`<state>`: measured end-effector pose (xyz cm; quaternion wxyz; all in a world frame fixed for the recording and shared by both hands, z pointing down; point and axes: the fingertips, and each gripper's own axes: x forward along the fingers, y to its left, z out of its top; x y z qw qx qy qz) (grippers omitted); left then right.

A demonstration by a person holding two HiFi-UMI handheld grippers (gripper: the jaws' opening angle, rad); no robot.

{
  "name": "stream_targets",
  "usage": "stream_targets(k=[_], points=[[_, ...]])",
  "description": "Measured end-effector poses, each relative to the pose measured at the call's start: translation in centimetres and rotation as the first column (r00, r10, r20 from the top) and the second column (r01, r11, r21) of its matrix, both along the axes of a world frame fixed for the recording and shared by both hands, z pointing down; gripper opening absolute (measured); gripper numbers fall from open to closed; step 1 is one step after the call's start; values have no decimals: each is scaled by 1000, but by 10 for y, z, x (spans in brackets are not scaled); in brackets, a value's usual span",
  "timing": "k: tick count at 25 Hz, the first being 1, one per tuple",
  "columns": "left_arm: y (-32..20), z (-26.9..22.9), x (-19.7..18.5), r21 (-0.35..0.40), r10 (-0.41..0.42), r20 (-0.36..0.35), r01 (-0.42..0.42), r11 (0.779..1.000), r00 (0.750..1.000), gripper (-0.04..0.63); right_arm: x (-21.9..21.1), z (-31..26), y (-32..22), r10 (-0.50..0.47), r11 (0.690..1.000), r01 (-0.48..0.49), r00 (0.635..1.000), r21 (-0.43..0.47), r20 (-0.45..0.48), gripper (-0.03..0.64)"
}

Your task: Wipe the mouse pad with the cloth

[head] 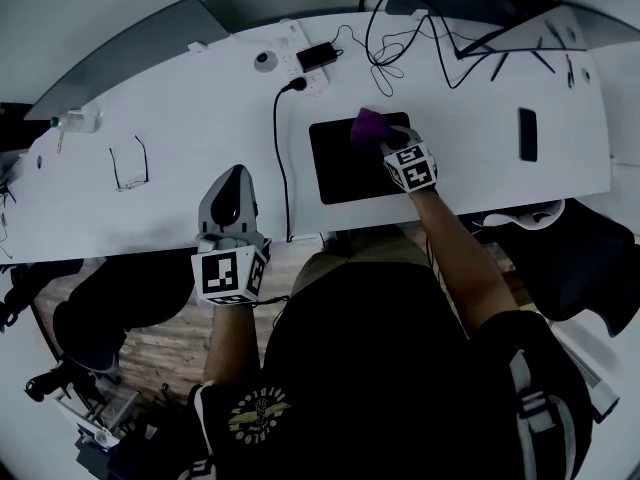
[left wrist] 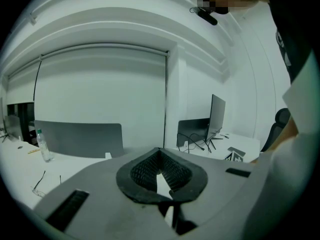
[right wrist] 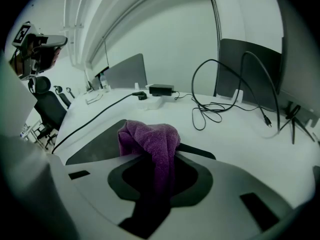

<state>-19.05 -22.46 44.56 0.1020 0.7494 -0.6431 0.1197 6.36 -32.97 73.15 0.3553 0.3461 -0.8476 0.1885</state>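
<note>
The right gripper [head: 389,144] has its jaws closed tight on a purple cloth [right wrist: 151,140]. The cloth bunches out ahead of the jaws, so the soft wad, and not the gripper, meets the surface. The wad rests on the far part of the black mouse pad [head: 340,173], near its far edge, which looks like a wiping stroke in progress. The pad lies flat on the white tabletop [head: 200,118], just right of a black cable [head: 281,158] that runs to a power strip [head: 300,68].

The left gripper [head: 236,186] has its jaws together with nothing between them. It hovers above the tabletop's near edge, well clear of the pad, probably idle since the pad lies steady unaided.
</note>
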Motion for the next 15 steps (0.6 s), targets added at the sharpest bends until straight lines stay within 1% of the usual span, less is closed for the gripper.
stream_targets(k=[7,11,15], points=[[-2,-7,-2,20,3,-9,-3,1000,1000,2,53,-1,-6,90,996,-90,994,6,-59,86],[0,-15,-1,43,9,-9,-9,999,1000,2,83,1,-5,168,986,-169,982,-3,-82,86],[5,-23,-6,64,12,-9,-11,998,1000,2,92,-12,3,183,983,-182,980,16,-81,86]])
